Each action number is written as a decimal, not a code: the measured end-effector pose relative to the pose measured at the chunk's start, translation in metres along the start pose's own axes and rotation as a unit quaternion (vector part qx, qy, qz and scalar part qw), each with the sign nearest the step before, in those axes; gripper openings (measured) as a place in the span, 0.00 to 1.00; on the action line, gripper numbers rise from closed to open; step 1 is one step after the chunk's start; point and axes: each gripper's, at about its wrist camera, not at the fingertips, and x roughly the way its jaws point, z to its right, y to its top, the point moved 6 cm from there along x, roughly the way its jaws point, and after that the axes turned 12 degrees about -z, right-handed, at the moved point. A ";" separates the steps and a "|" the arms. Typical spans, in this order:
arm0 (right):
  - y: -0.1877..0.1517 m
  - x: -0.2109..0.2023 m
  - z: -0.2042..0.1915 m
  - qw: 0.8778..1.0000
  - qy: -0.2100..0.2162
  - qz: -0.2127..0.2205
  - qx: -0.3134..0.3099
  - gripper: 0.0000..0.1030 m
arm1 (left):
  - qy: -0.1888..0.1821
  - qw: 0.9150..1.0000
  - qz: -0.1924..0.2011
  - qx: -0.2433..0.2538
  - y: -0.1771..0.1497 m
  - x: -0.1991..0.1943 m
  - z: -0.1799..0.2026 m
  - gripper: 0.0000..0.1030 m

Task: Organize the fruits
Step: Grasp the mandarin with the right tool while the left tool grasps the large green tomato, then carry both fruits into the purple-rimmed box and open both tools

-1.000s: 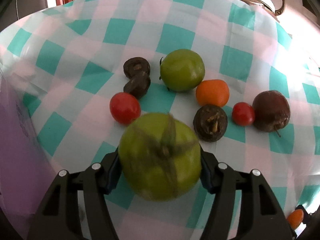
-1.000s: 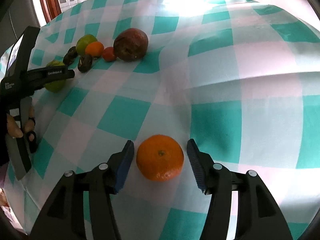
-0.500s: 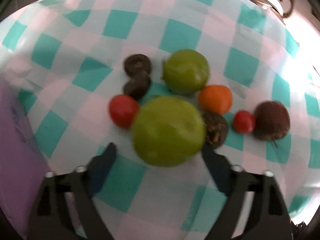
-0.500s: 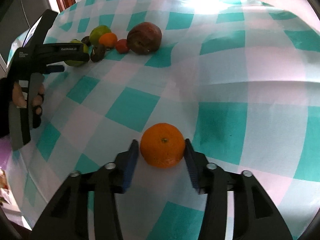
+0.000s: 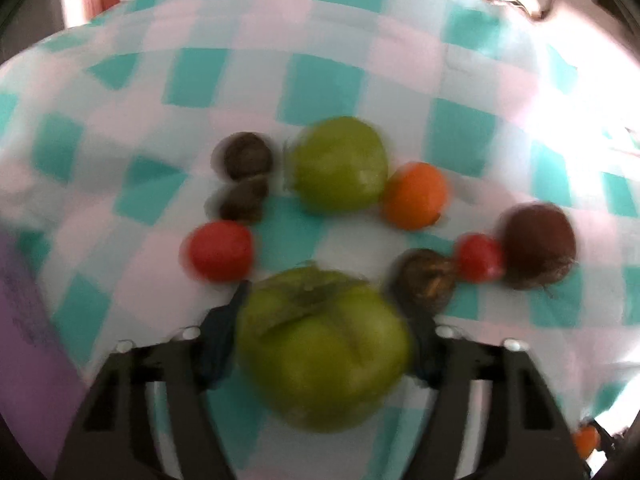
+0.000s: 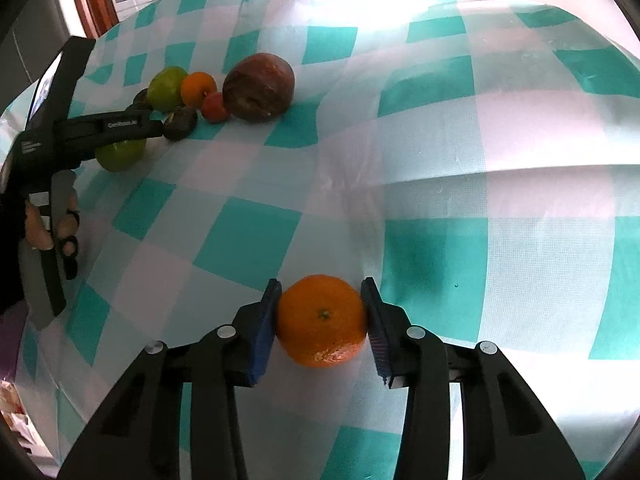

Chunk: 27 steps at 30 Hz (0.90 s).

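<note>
While the left tool (image 5: 320, 344) closes around the near green fruit (image 5: 324, 352), its two pads sit against the fruit's left and right flanks, though motion blur makes the exact contact hard to judge. That fruit lies right between the fingers, at the near edge of a loose cluster on the checked cloth of the bench (image 5: 320, 80). Just beyond it to the left sits a red tomato (image 5: 220, 250); farther still are two dark wrinkled fruits (image 5: 246, 176), one touching the other. A second green fruit (image 5: 340, 164) lies at the far middle, with a small orange fruit (image 5: 414, 196) touching its right side. To the right of the tool, a brown wrinkled fruit (image 5: 426, 280) lies just beside the right finger, then a smaller red tomato (image 5: 478, 258) and a large dark brown fruit (image 5: 538, 246) (these two touch).

Well apart from that cluster, the right tool (image 6: 322, 316) is closing on a mandarin (image 6: 322, 320). The mandarin rests on the cloth squarely between the blue pads (image 6: 264, 332), which meet its left and right sides. In the right wrist view, a person's hand (image 6: 44, 224) grips the left tool's handle at the far left.
</note>
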 end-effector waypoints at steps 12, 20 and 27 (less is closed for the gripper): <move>0.025 -0.008 -0.021 0.999 0.033 0.012 0.014 0.39 | -0.013 1.000 -0.010 0.003 -0.018 -0.027 0.004 0.62; 0.043 -0.074 -0.040 0.995 0.065 0.036 -0.061 0.39 | 0.020 0.999 0.025 -0.005 -0.055 -0.130 0.013 0.62; 0.034 -0.169 -0.051 0.985 0.077 0.068 -0.141 0.39 | 0.047 0.996 0.072 -0.003 -0.121 -0.250 0.020 0.62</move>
